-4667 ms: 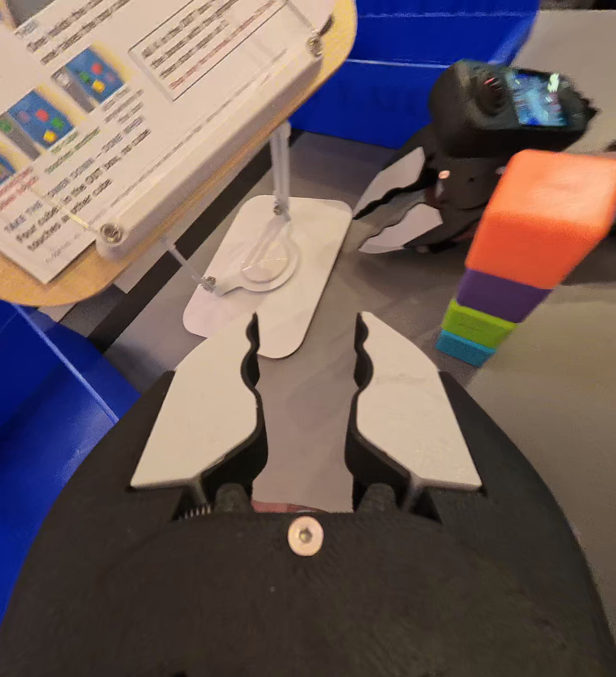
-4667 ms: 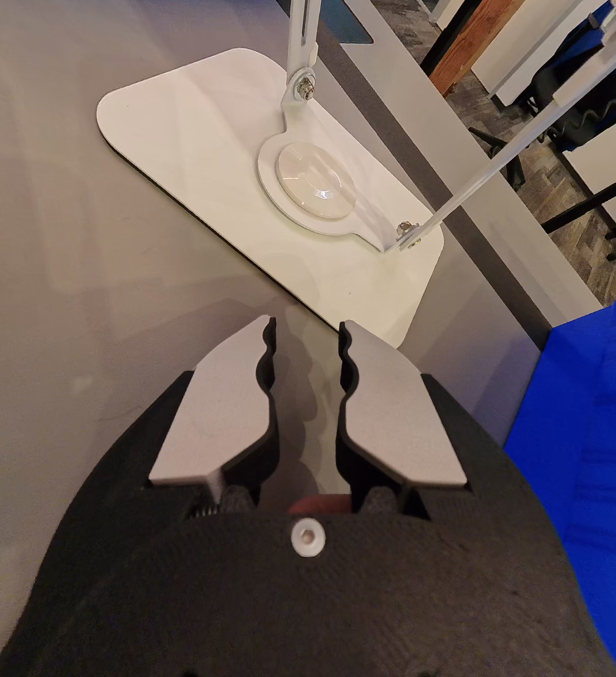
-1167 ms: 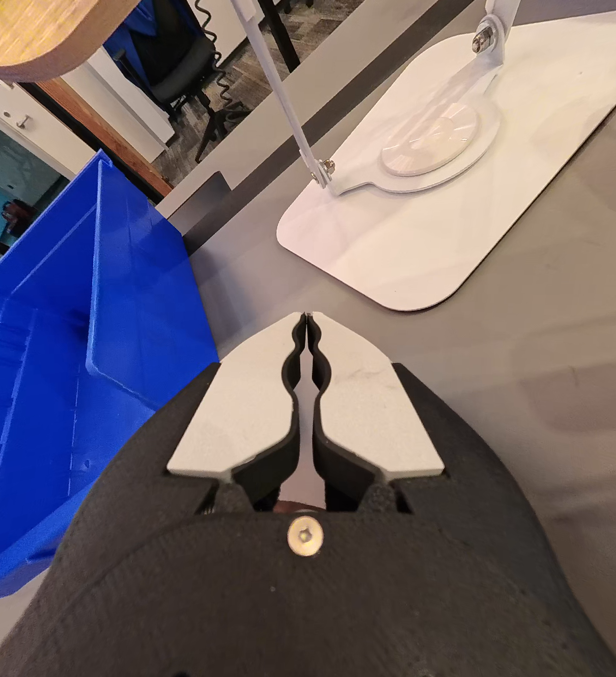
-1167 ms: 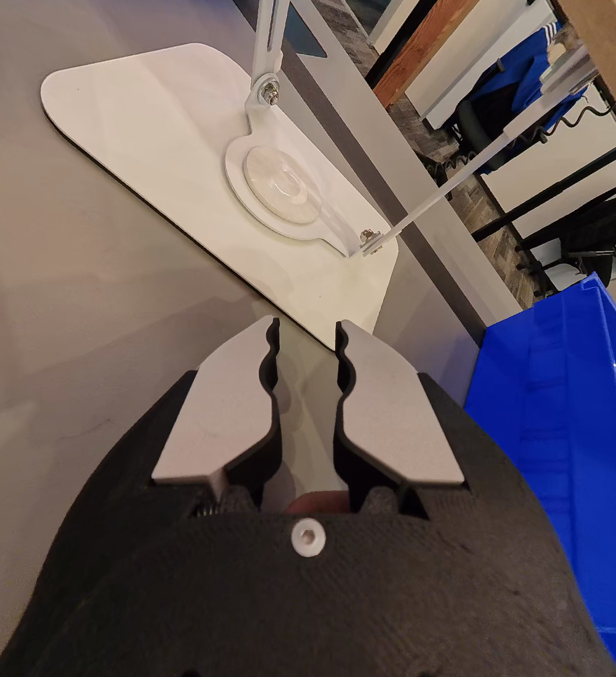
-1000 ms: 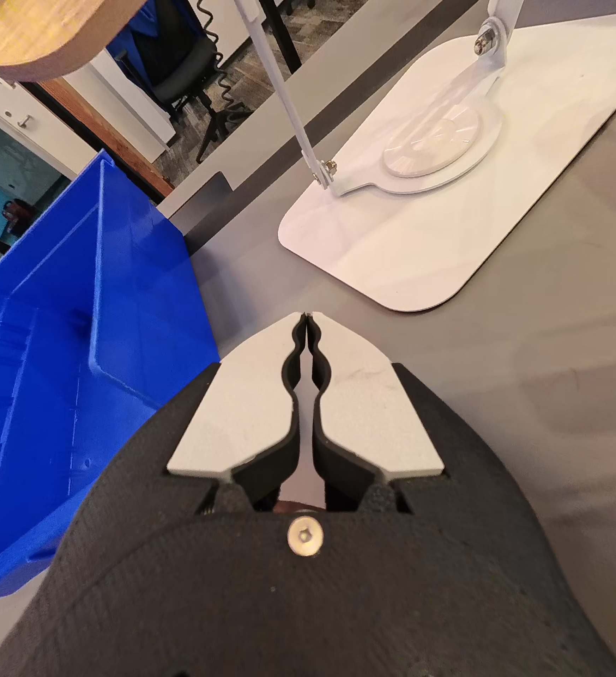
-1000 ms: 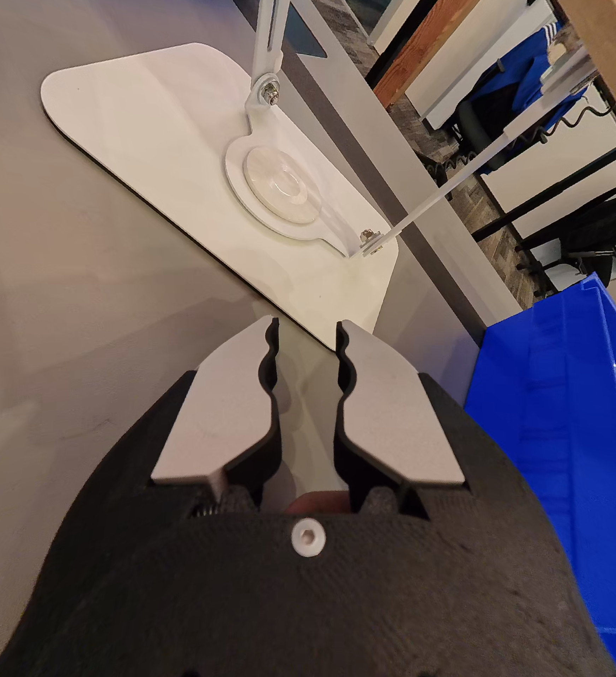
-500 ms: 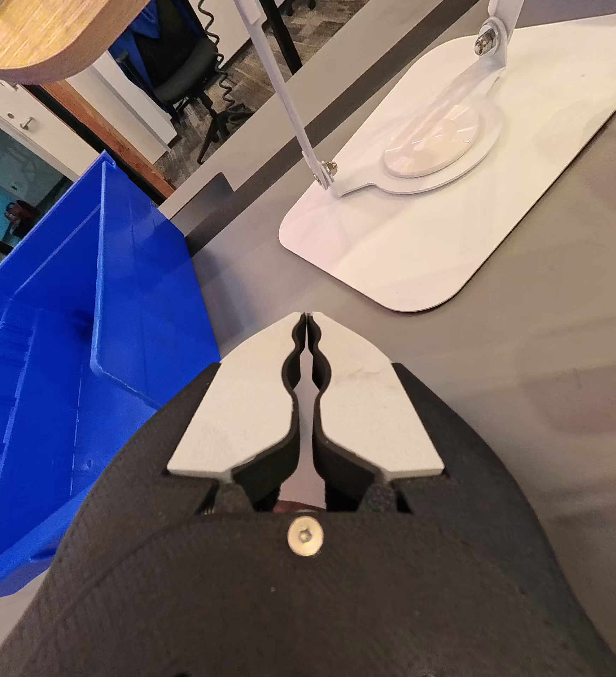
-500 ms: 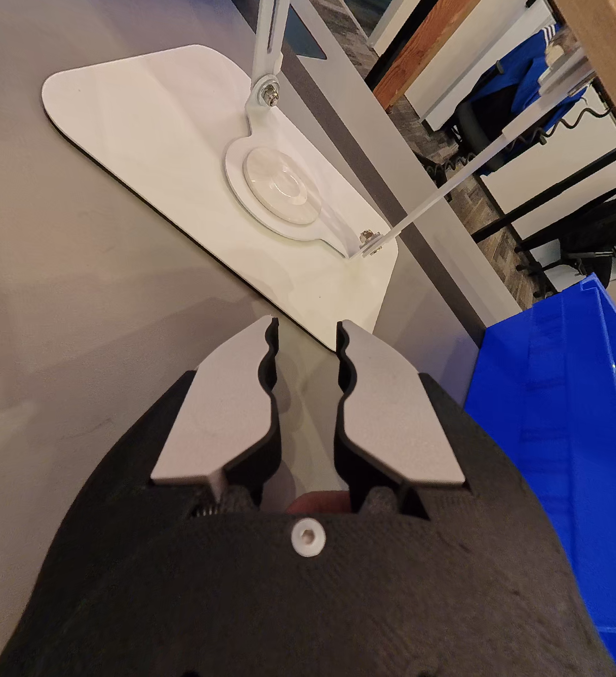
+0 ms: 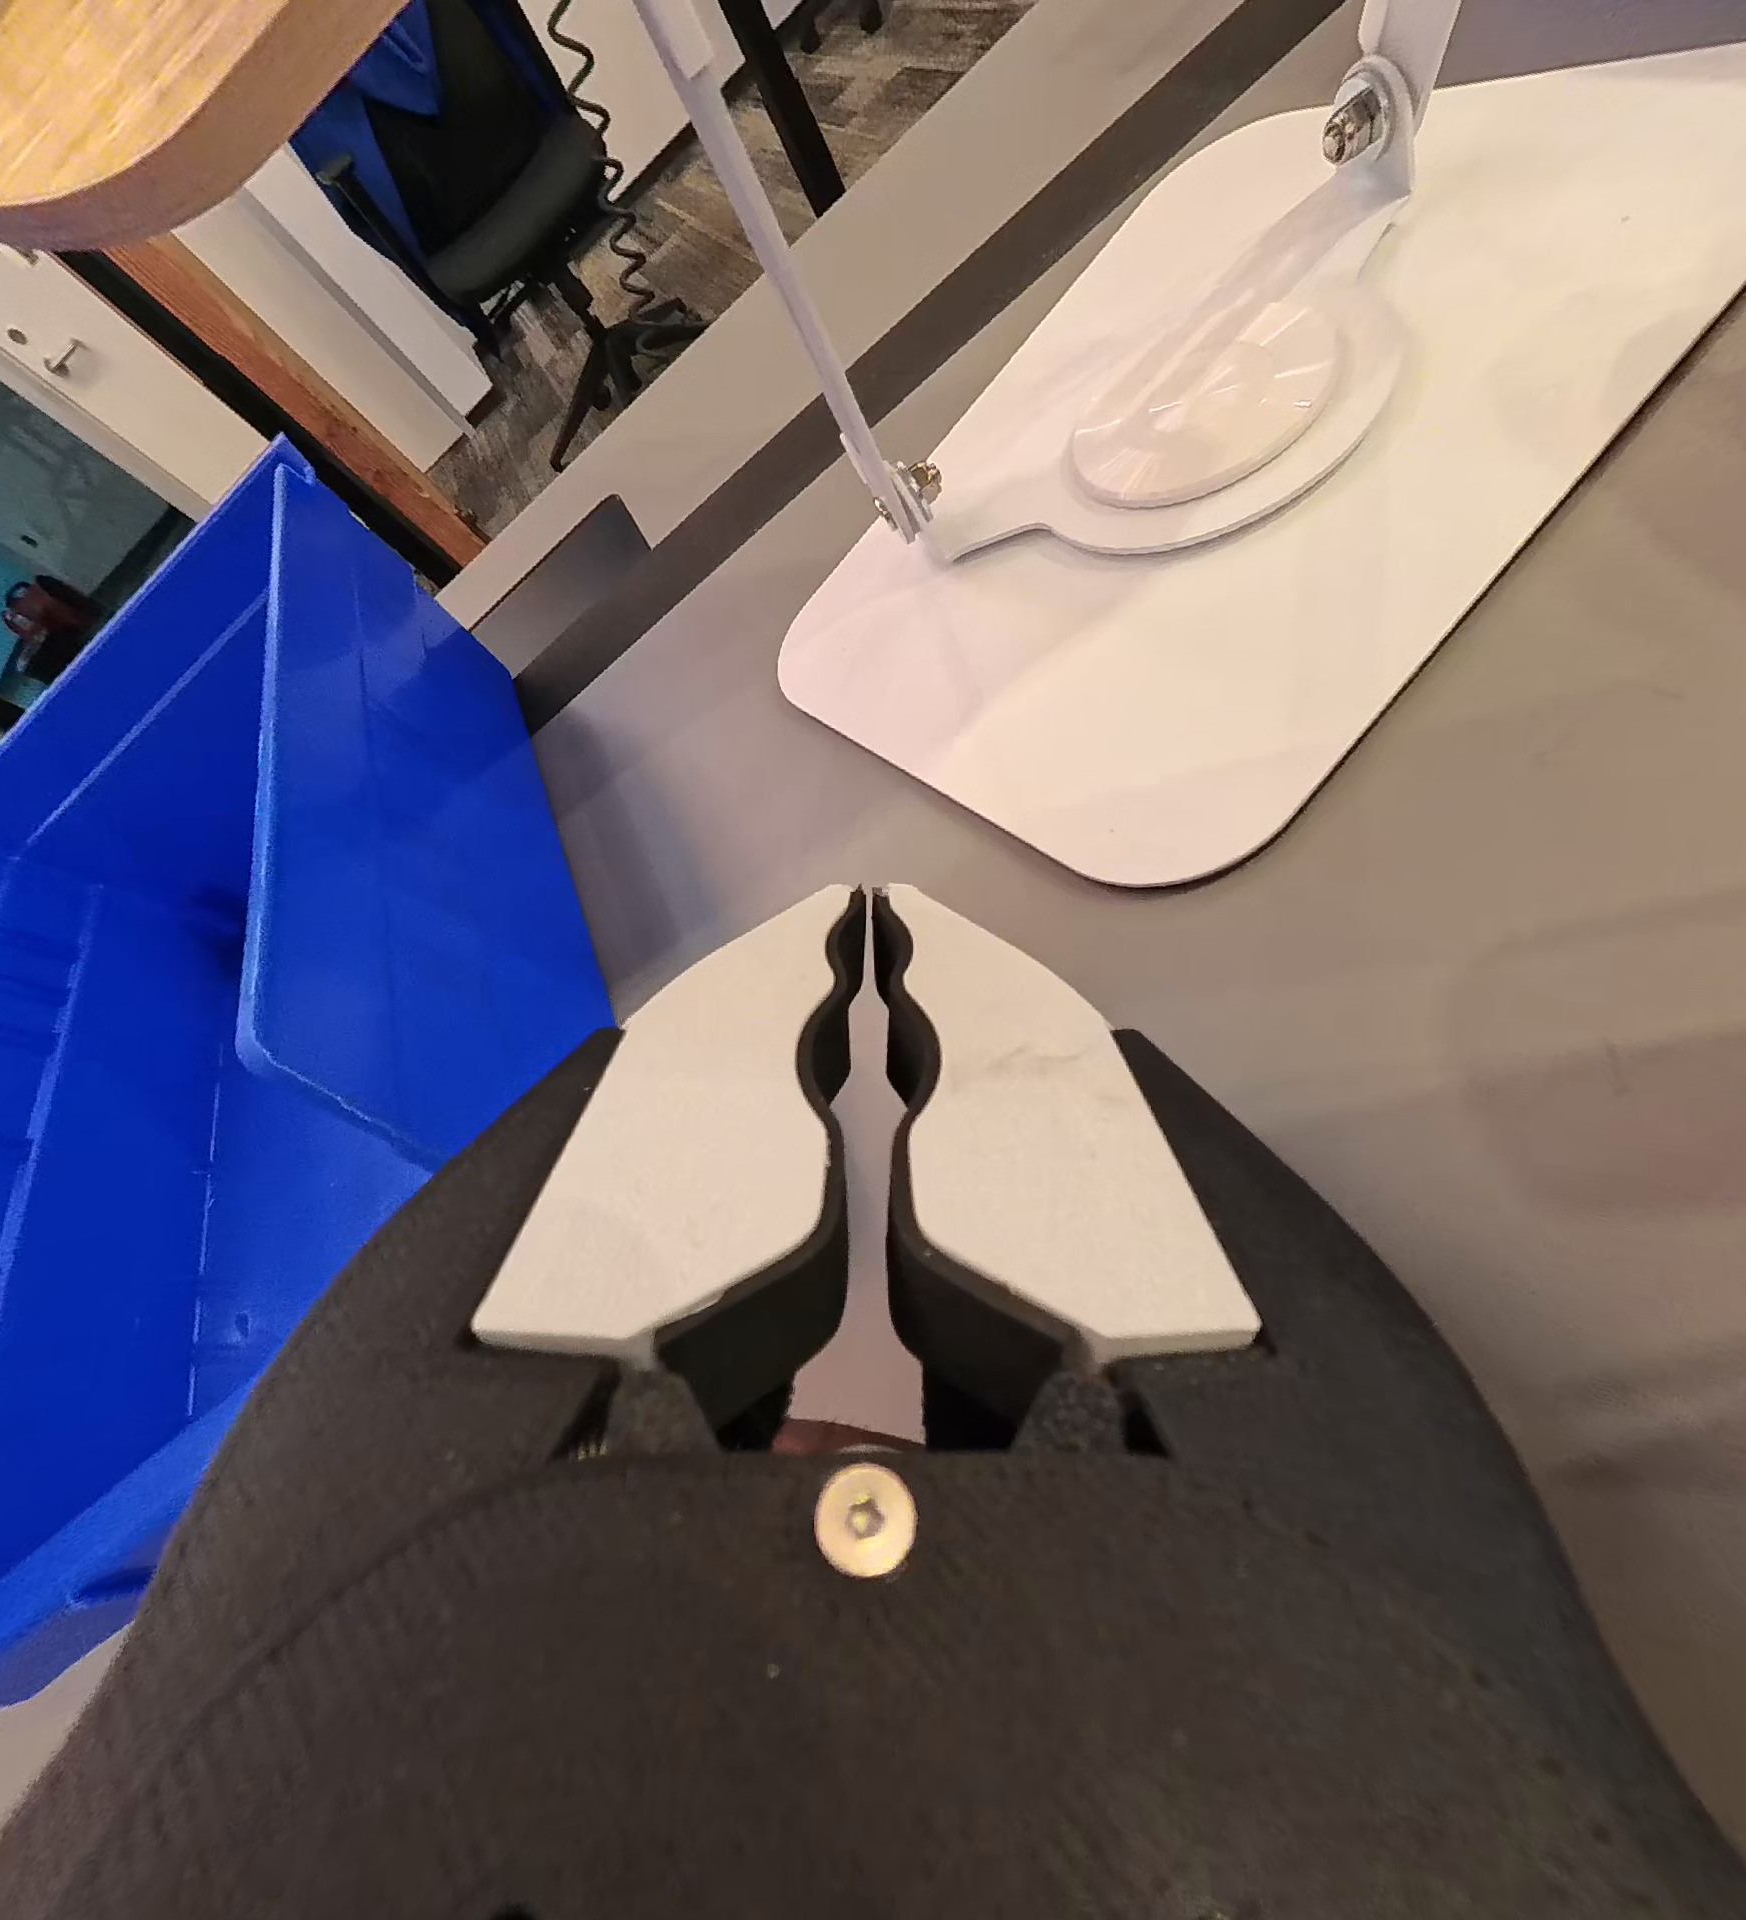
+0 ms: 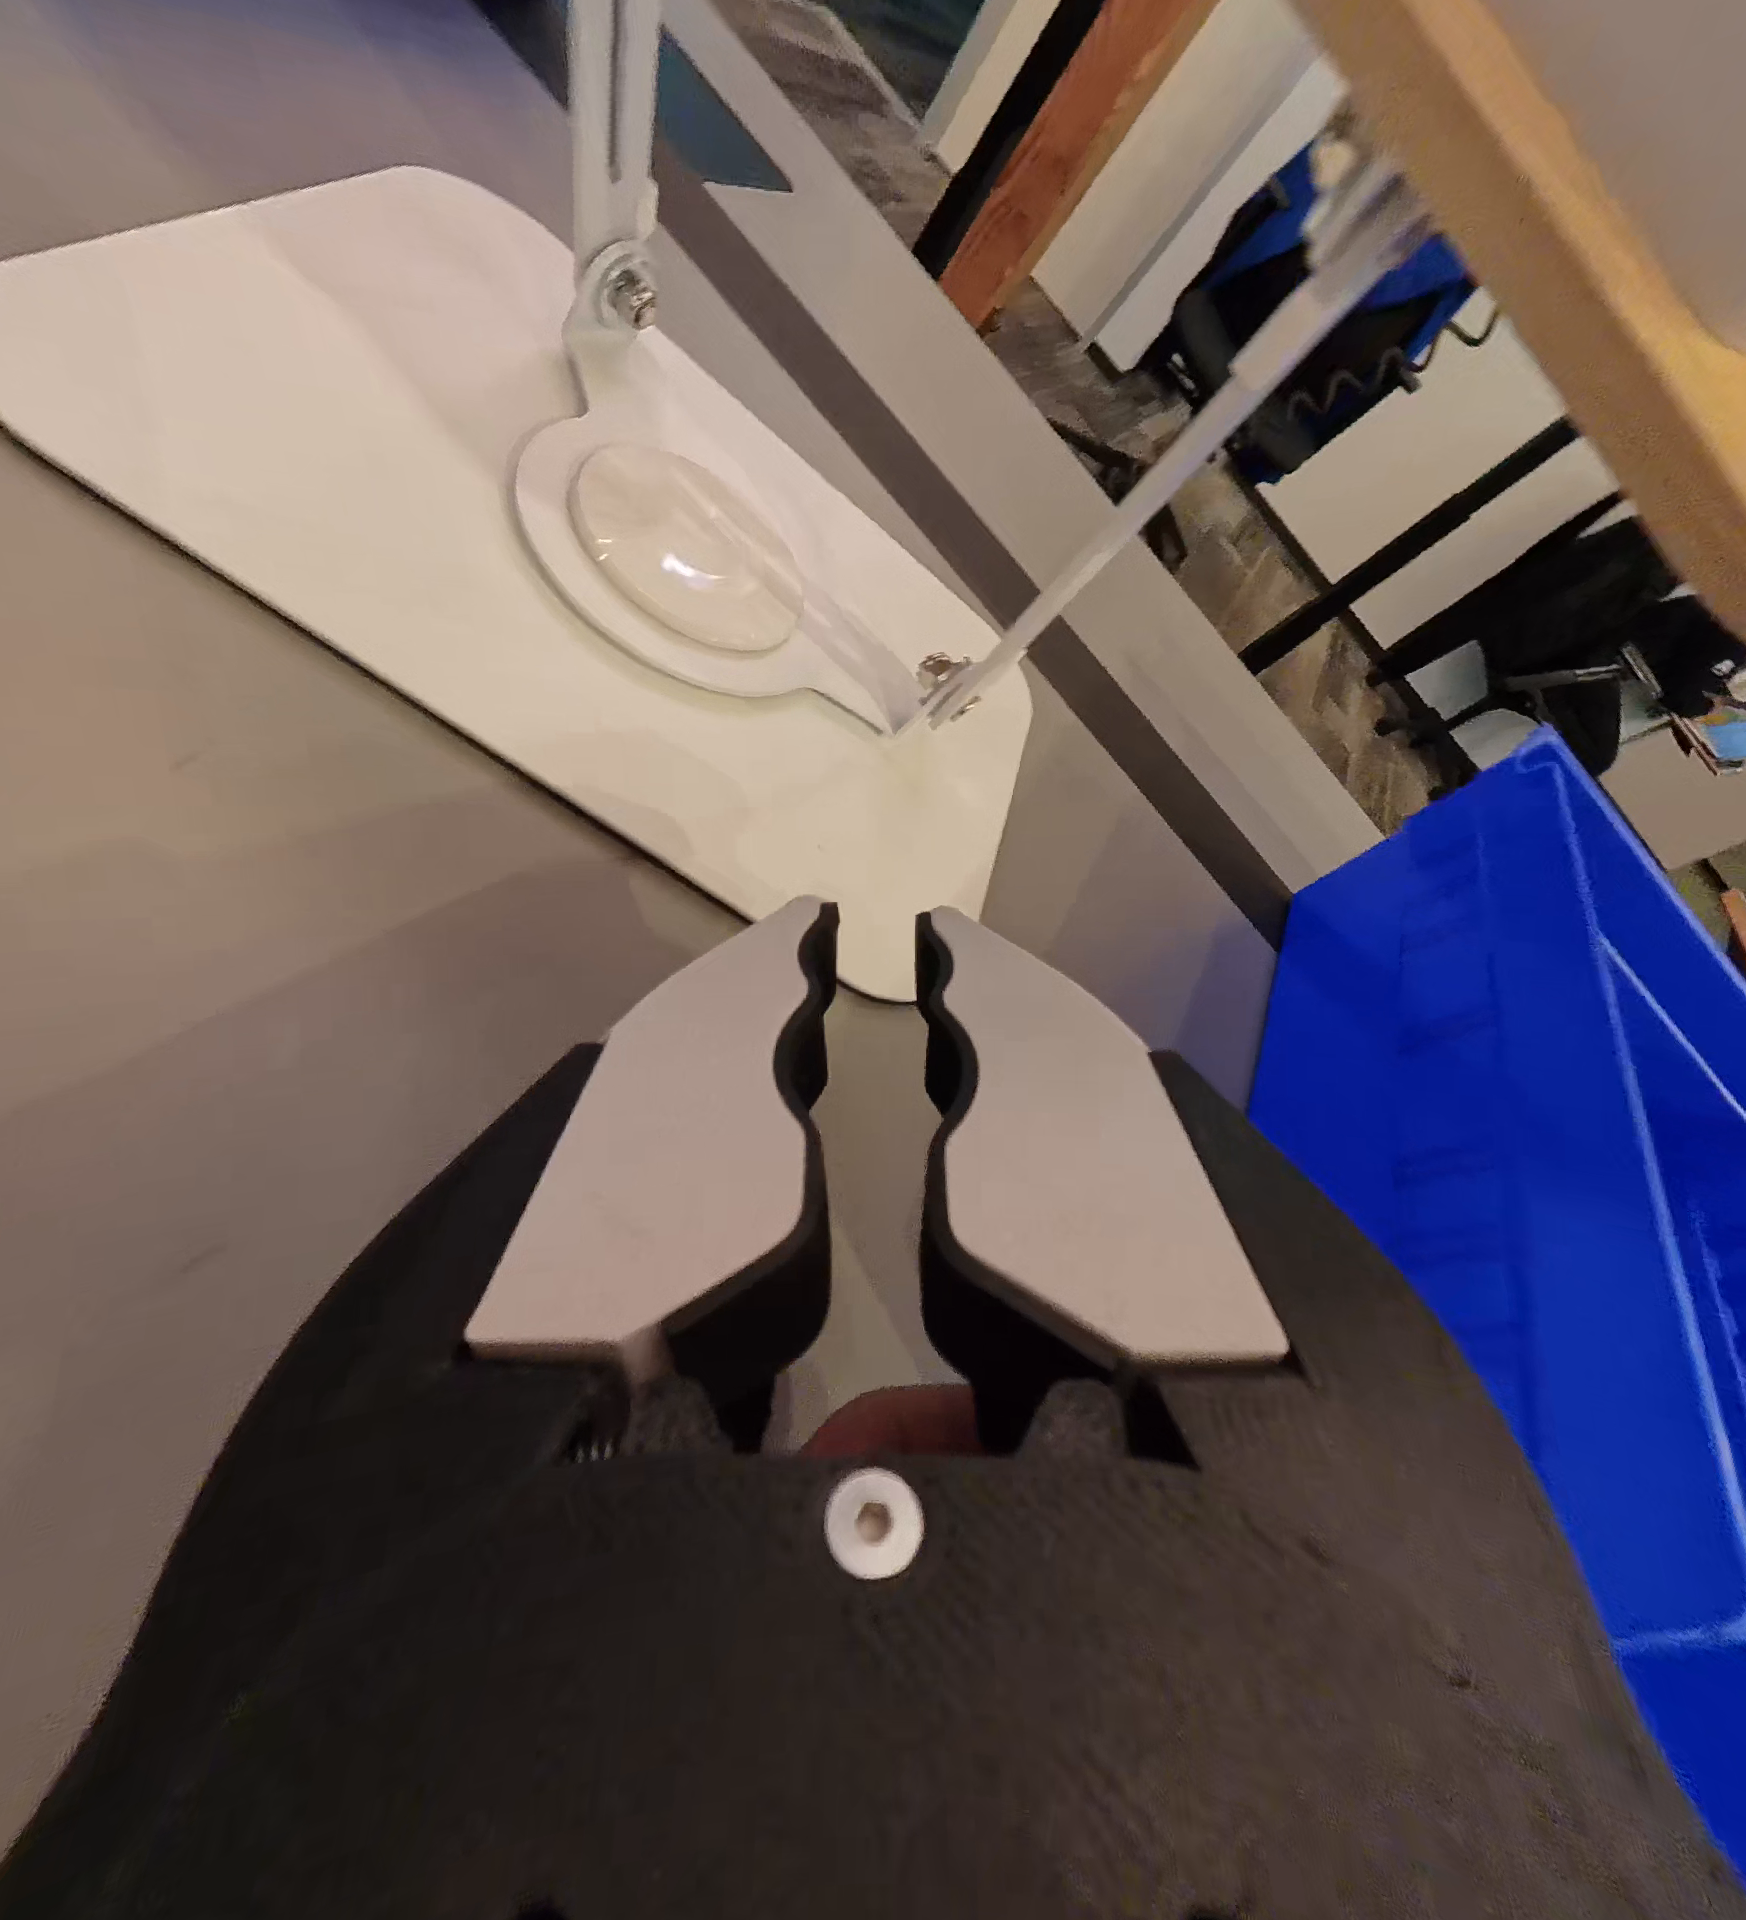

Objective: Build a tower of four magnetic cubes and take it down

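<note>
Blue bins: we see one blue bin point(image 9: 225, 935) just left of our left gripper point(image 9: 868, 896) and another blue bin point(image 10: 1575, 1195) just right of our right gripper point(image 10: 871, 912); each stands on the grey table point(image 9: 1471, 1091).
Bin contents: the part of each interior that shows is bare ribbed plastic, with no cube in it (the far corners and the floor under the near walls are out of view, so we cannot vouch for the whole bin).
Magnetic cubes: none shows in either wrist view, so we cannot say where they are now; our guess is that they lie in a hidden part of a bin or off to the side.
Left gripper state: fingertips pressed together at the tip, nothing between them.
Right gripper state: fingers a narrow gap apart, empty, tips over the near corner of the white stand base point(image 10: 329, 436).
Handling, as we judge it: from the task's wording, small rigid cubes, light and not fragile, likely to snap together or pivot when two faces come near (the magnets would do the aligning, and also the tugging).
Where to hold: we would pinch a cube on two opposite side faces, around its middle, leaving top and bottom free for stacking; pulling one off calls for a firm squeeze while the other gripper steadies the cube below.
Surroundings: a wooden board point(image 10: 1627, 312) is carried above the base on thin white struts.
</note>
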A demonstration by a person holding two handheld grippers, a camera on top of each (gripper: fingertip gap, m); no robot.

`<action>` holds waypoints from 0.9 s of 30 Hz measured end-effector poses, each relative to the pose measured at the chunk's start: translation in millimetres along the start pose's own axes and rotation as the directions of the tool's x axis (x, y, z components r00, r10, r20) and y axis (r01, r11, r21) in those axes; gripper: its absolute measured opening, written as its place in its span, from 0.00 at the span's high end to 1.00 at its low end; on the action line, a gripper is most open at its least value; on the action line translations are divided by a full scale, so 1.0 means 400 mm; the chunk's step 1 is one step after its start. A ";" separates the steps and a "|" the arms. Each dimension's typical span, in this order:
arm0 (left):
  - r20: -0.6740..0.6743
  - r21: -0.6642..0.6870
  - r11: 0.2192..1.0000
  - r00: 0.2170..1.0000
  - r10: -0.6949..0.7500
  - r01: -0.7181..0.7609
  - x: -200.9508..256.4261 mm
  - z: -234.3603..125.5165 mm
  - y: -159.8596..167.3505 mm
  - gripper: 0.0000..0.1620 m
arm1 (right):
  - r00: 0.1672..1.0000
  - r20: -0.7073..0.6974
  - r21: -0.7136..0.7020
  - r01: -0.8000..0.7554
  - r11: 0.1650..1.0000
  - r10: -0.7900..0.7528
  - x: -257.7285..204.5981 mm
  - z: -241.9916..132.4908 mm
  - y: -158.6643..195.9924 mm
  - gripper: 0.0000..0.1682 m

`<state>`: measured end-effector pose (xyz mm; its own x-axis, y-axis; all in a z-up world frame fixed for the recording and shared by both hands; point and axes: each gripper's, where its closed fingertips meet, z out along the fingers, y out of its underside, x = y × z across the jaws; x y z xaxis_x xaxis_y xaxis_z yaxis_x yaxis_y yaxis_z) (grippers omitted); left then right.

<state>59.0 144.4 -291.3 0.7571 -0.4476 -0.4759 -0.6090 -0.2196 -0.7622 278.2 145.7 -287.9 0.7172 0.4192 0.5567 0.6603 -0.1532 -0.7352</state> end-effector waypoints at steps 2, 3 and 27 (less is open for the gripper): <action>0.004 0.001 1.000 1.000 -0.005 0.005 -0.003 0.001 0.000 1.00 | 1.000 -0.020 0.008 -0.022 1.000 0.023 0.012 -0.002 -0.002 0.94; 0.007 0.003 1.000 1.000 -0.008 0.008 -0.005 0.001 0.000 1.00 | 0.999 -0.024 0.007 -0.026 1.000 0.026 0.014 -0.002 -0.001 0.95; 0.116 0.023 0.996 0.989 -0.086 0.084 -0.031 -0.025 -0.035 1.00 | 0.998 -0.054 0.033 -0.023 0.999 0.025 0.019 -0.012 -0.017 0.91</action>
<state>55.9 144.3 -270.4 0.8291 -0.3231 -0.4563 -0.5376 -0.2368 -0.8093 280.2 145.7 -276.7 0.7442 0.3663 0.5586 0.6360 -0.1329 -0.7602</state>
